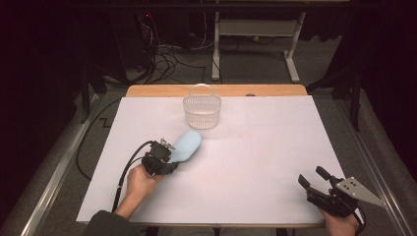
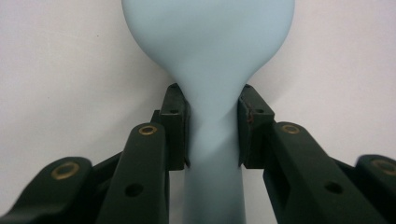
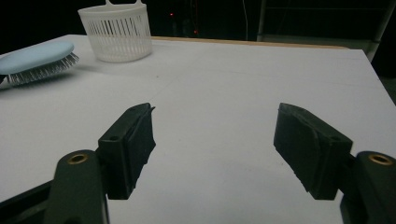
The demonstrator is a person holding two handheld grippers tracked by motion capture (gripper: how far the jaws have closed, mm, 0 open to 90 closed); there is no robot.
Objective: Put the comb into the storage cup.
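While the left tongs [image 2: 212, 126] are pinching the narrow neck of the pale blue hairbrush [image 1: 187, 146], where handle meets head, the job is looking only partly done. In the left gripper view both black pads are pressing against the sides of that neck, so the grip appears to be made, but the brush is lying on the white surface [image 1: 255, 162] or just above it; which of the two is hard to tell. Judging by the layout, what is probably left is lifting the brush and carrying it to the white slotted basket [image 1: 202, 111], which is standing just beyond the brush head, near the far edge, and holding nothing that can be seen.

As for direction, the brush is lying nearly flat, with its long axis running diagonally in the high view: the handle is pointing back toward the person's left hand [image 1: 139, 181], and the rounded head is pointing up and to the right, toward the basket. In the right gripper view the bristles are facing down at the surface and the smooth back is facing up.

Meanwhile the right tongs [image 1: 311, 178] are waiting near the person's right front corner, well apart from the brush, with the jaws standing wide open and gripping nothing.
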